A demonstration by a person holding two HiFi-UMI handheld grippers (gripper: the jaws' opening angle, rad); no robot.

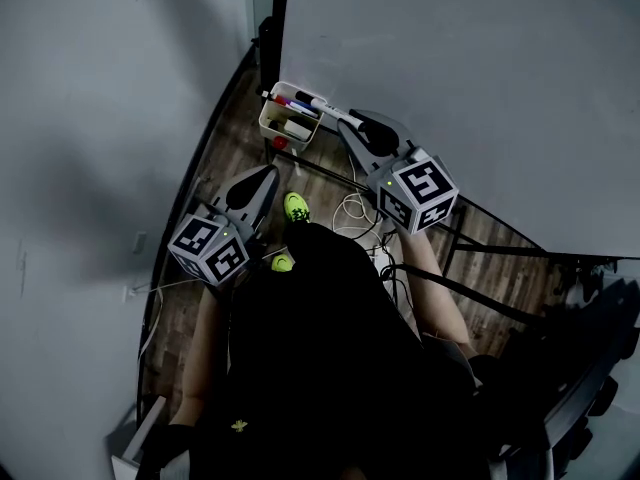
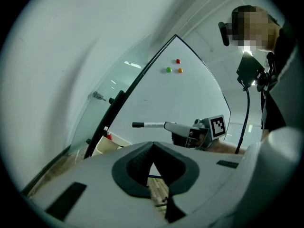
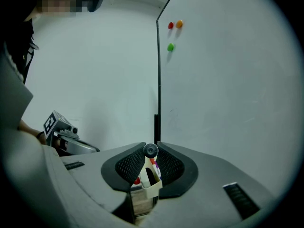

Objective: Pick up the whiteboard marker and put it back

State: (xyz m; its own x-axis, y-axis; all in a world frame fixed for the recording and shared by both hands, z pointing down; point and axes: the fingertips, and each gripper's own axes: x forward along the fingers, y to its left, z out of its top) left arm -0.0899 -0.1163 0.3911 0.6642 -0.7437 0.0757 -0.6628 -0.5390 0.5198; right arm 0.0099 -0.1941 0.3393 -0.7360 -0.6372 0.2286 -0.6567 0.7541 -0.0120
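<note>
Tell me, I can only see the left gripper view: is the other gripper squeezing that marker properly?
Observer: Yes. In the right gripper view, the right gripper has both pads pressed on the marker. Its round black end faces the camera.
Operator: Where is it pointing?
Observer: The head view shows its tip above a white holder beside the whiteboard.
Operator: Is the holder empty?
Observer: No, other markers lie in it, some with red and purple on them.
</note>
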